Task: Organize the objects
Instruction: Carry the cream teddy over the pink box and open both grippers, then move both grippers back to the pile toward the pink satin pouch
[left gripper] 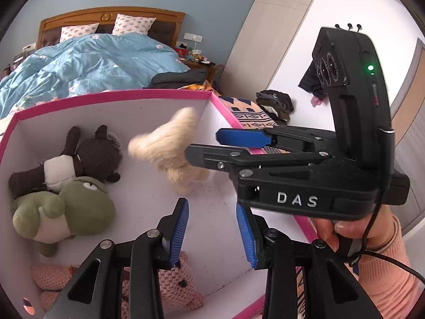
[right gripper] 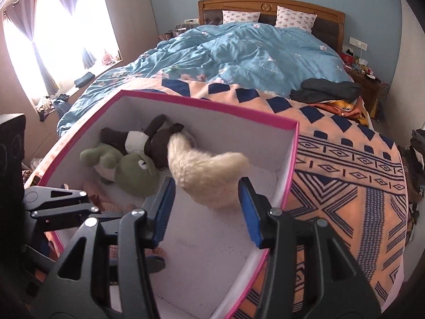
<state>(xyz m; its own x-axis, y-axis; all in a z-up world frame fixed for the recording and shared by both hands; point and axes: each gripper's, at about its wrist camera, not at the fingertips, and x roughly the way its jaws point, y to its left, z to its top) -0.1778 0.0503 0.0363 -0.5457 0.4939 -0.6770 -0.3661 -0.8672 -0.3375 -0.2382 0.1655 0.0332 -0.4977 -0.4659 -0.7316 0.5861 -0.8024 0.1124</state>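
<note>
Pink-rimmed box (right gripper: pixel 289 156) sits on the bed (right gripper: pixel 345 175), on a patterned blanket; white interior.

Inside the box: brown plush (left gripper: pixel 87 156) against the far wall, green plush (left gripper: pixel 66 210) touching it on the near side, pink knitted plush (left gripper: pixel 170 289) at the near wall, partly hidden behind the left gripper's fingers.

Cream plush (right gripper: pixel 204 175) is inside the box, blurred, just beside the brown plush and nearer the right wall. Cannot tell whether it rests on the box floor or is in the air. No pad touches it.

Left gripper (left gripper: pixel 212 235): jaws apart with a narrow gap, nothing between them, positioned over the near part of the box.

Right gripper (right gripper: pixel 207 208): jaws apart, nothing clamped; the cream plush lies beyond the fingertips. In the left wrist view this gripper (left gripper: pixel 209 143) reaches over the right wall of the box, held by a hand (left gripper: pixel 345 231) in a pink sleeve.
</note>
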